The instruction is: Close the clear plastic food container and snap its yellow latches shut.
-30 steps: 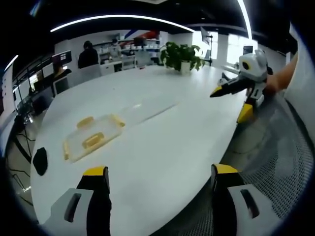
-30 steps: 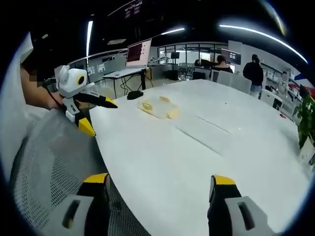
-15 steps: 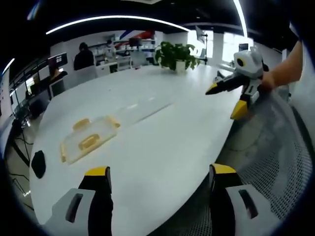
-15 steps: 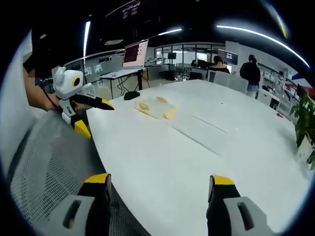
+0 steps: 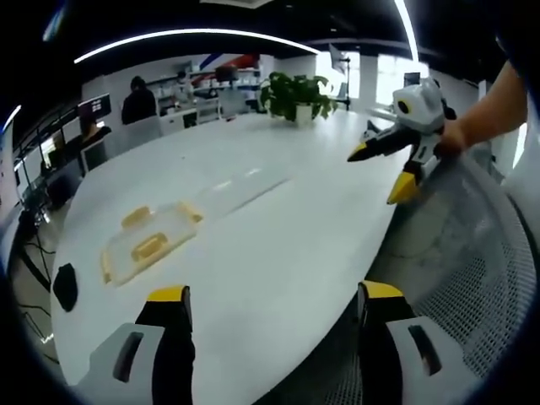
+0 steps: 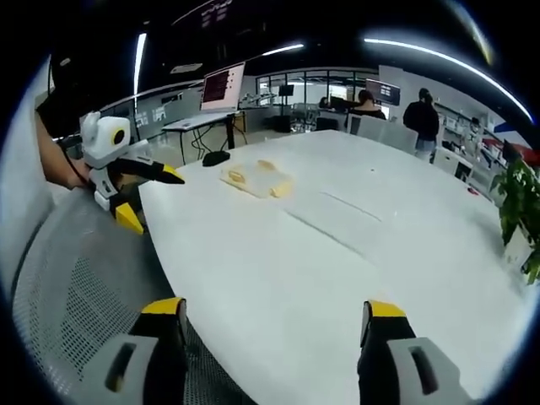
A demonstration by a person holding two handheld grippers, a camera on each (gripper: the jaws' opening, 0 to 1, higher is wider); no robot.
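A clear plastic food container with yellow latches (image 5: 148,243) lies flat on the white table (image 5: 278,228), left of middle in the left gripper view. My left gripper (image 5: 268,305) stands open at the table's near edge, well short of the container, nothing between its jaws. The right gripper (image 5: 388,164) enters from the right, held by a hand, jaws apart. In the right gripper view the container (image 6: 256,178) sits far off on the table (image 6: 354,253). My right gripper (image 6: 274,319) is open and empty. The left gripper (image 6: 135,181) hangs at the left, jaws apart.
A potted plant (image 5: 295,94) stands at the table's far end, also at the right edge as a plant (image 6: 519,215). A black mouse (image 5: 65,285) lies left of the container. A mesh chair (image 5: 472,295) is beside the table. People sit at desks behind (image 6: 422,118).
Both views have drifted slightly as the hands moved. The container has not moved. Both grippers remain open.
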